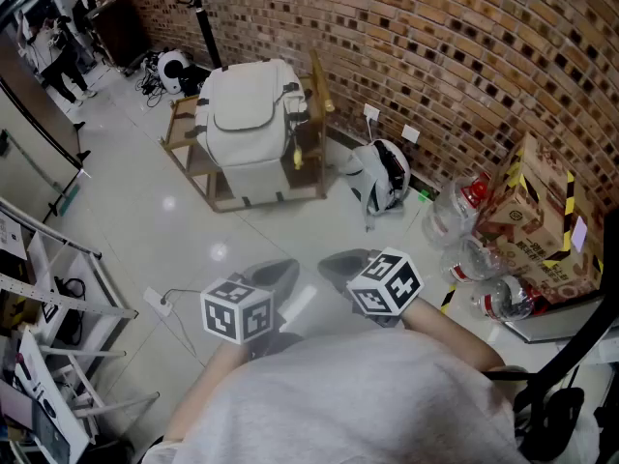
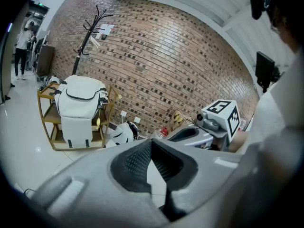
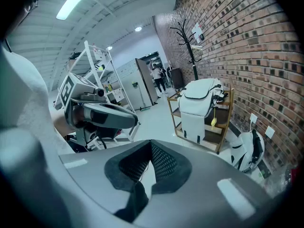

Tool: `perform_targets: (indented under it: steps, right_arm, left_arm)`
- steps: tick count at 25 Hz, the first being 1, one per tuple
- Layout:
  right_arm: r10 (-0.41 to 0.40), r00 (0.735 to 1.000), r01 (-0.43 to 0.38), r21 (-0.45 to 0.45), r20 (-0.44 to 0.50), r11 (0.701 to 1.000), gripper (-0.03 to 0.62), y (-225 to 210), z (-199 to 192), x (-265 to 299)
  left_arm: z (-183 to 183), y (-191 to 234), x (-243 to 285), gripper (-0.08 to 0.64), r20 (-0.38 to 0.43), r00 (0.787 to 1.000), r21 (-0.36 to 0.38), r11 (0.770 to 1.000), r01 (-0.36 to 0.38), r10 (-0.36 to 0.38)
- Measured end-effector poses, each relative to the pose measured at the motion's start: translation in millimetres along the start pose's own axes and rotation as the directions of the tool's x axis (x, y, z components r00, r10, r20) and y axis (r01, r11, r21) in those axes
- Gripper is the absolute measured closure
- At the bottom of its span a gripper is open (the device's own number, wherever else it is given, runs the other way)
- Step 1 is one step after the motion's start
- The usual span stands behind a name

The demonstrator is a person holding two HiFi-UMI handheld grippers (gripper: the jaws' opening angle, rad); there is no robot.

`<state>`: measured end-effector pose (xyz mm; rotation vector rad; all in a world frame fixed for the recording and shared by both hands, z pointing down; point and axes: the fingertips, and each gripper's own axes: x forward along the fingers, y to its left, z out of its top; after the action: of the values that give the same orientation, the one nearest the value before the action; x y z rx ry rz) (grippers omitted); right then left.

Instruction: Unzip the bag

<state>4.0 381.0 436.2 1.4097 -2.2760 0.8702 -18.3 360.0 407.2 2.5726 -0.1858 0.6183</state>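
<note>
A white bag (image 1: 250,124) stands upright on a wooden cart (image 1: 205,184) across the floor by the brick wall, its zipper closed as far as I can tell. It also shows in the left gripper view as the white bag (image 2: 80,95) and in the right gripper view as the white bag (image 3: 199,95). My left gripper (image 1: 273,276) and right gripper (image 1: 344,263) are held side by side close to my body, far from the bag. The jaws of the left gripper (image 2: 151,144) meet at the tips with nothing between them. The right gripper (image 3: 151,145) is likewise shut and empty.
A smaller white and black backpack (image 1: 379,176) lies on the floor right of the cart. Plastic bottles (image 1: 462,211) and a cardboard box (image 1: 534,211) sit along the wall at the right. A metal shelf rack (image 1: 48,288) stands at the left, a coat stand (image 1: 201,13) behind the cart.
</note>
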Motion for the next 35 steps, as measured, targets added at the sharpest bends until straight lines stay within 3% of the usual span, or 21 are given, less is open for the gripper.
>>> perform_targets:
  steps: [10, 18, 23, 28, 35]
  right_arm:
    - [0.01, 1.0, -0.011, -0.019, -0.014, 1.0, 0.591, -35.6, 25.9, 37.1]
    - [-0.032, 0.998, 0.033, 0.002, -0.058, 0.999, 0.591, -109.0, 68.8, 88.9]
    - [-0.056, 0.995, 0.062, 0.069, -0.076, 0.996, 0.591, -165.0, 125.9, 144.8]
    - [-0.083, 0.993, 0.09, 0.083, -0.08, 0.992, 0.591, -209.4, 184.8, 190.7]
    - [-0.154, 0.985, 0.158, 0.059, -0.073, 0.986, 0.591, -259.9, 229.0, 211.3]
  left_arm:
    - [18.5, 56.6, 16.3, 0.56, 0.005, 1.0, -0.037, 0.999, -0.025, 0.025]
    - [64.1, 139.0, 59.5, 0.559, -0.022, 1.0, -0.075, 0.997, -0.003, 0.002]
    - [115.9, 220.9, 87.0, 0.56, -0.076, 0.997, -0.106, 0.994, 0.02, -0.028]
    - [171.4, 294.6, 107.8, 0.56, -0.074, 0.997, -0.109, 0.994, 0.026, -0.034]
    - [210.2, 345.7, 131.0, 0.56, -0.069, 0.996, -0.101, 0.994, 0.046, -0.053]
